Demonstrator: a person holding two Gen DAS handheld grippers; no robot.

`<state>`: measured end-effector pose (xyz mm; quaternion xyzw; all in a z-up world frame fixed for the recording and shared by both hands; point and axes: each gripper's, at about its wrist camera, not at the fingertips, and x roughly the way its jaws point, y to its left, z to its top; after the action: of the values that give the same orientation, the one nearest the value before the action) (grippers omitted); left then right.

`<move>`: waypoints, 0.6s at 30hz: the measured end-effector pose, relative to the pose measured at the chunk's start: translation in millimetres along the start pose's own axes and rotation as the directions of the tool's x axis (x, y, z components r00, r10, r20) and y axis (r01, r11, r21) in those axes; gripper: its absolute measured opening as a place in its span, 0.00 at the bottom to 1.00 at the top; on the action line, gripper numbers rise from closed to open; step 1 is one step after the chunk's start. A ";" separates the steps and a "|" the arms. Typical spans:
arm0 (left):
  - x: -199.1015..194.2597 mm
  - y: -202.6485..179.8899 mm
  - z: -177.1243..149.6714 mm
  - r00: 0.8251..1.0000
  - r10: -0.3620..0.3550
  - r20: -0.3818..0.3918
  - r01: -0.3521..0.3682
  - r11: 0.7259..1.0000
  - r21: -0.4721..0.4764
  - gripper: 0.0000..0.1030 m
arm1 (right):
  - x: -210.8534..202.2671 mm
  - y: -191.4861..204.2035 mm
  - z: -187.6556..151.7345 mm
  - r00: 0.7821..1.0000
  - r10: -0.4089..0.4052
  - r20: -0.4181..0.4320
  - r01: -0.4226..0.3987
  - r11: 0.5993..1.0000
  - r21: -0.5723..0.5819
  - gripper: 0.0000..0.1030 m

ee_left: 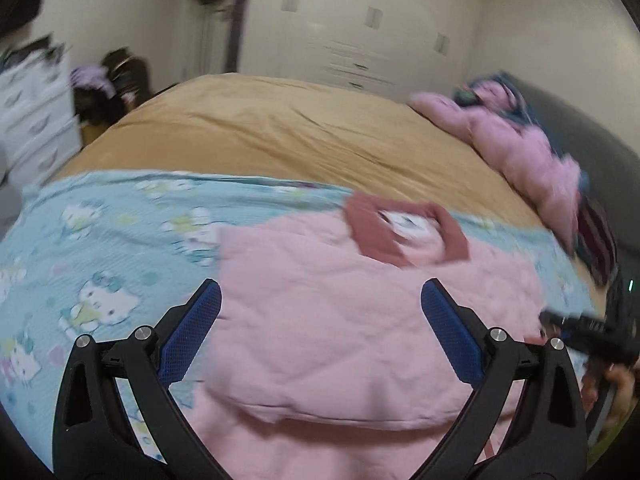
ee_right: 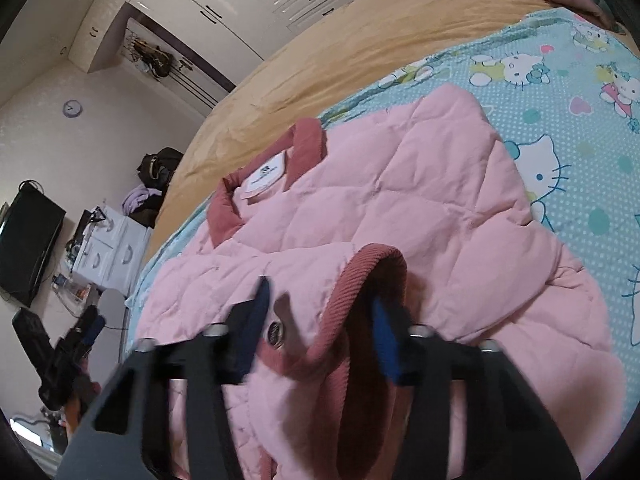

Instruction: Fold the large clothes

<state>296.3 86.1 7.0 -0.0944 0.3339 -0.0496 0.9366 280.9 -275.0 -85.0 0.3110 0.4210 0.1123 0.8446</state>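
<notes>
On the bed's cartoon-cat blue sheet (ee_right: 560,92), my right tool (ee_right: 320,320) straddles the quilted pink jacket (ee_right: 400,200)'s ribbed cuff (ee_right: 360,276), not yet clamped; it may slip. My left tool (ee_left: 320,300) gapes empty.

The left gripper (ee_left: 321,284) points forward and downward, its black arms spread in a wide V. Its two blue pads (ee_left: 192,340) stand far apart and press on nothing. From the other camera it shows only as a dark blurred shape at the lower left edge.

The right gripper (ee_right: 320,292) also tilts downward. Its jaws stand much narrower than the left ones, with a sleeve cuff (ee_right: 360,268) between the fingers, one finger outside it and one in its opening. Blur hides whether the pads press on it. The right hand (ee_left: 620,380) shows at the frame edge, wrapped around the gripper's handle.
</notes>
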 end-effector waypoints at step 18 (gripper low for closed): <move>31.0 4.1 -15.9 0.994 -0.106 -0.023 0.103 0.989 -0.111 0.91 | -71.0 105.3 13.9 0.912 0.070 0.405 0.127 0.888 -0.441 0.06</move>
<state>310.3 83.0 -25.0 -0.1620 0.3440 -0.0815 0.9213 255.3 -230.7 32.1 0.1133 0.2006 0.1280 0.9646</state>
